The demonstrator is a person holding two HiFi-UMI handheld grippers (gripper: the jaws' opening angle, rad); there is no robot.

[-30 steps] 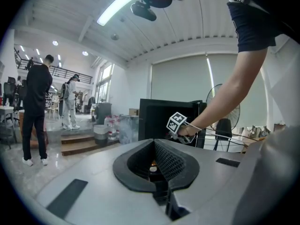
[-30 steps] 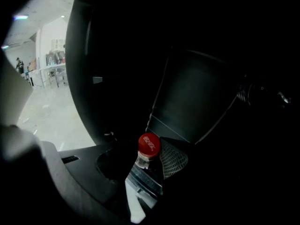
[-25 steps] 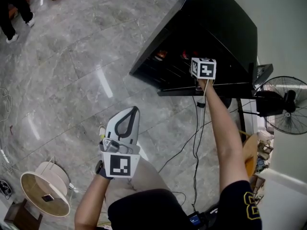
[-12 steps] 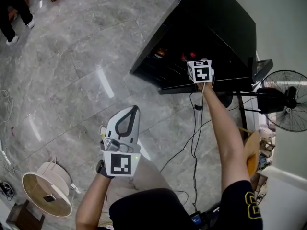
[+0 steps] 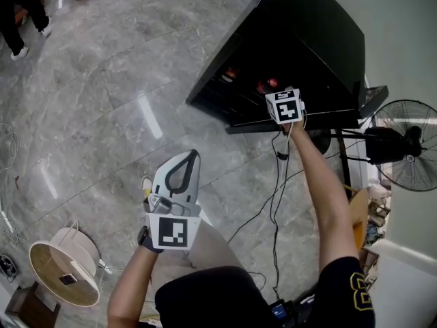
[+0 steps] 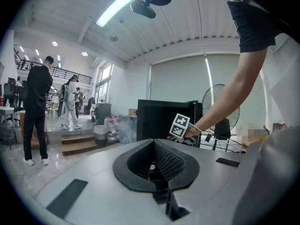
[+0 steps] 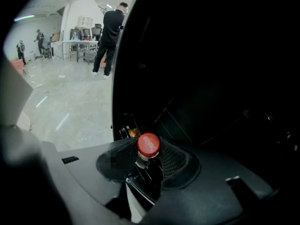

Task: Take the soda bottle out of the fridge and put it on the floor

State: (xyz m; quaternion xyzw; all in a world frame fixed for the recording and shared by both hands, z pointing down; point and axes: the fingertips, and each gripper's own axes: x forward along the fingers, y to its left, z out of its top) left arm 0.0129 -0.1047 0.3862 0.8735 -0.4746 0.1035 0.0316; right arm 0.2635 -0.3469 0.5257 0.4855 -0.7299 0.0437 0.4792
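We have the right gripper (image 7: 150, 165) clamped narrow on the bottle (image 7: 148, 146) by its neck, red cap up, low centre in its view, at the open fridge (image 5: 307, 39) in the upper right. Our left gripper (image 5: 190, 159) hangs closed and empty, lower left, over the floor (image 5: 102, 101).

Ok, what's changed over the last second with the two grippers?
The right gripper, shut on the bottle, drew back slightly from the fridge toward the person and rolled a bit. The left gripper stayed where it was, shut and empty.
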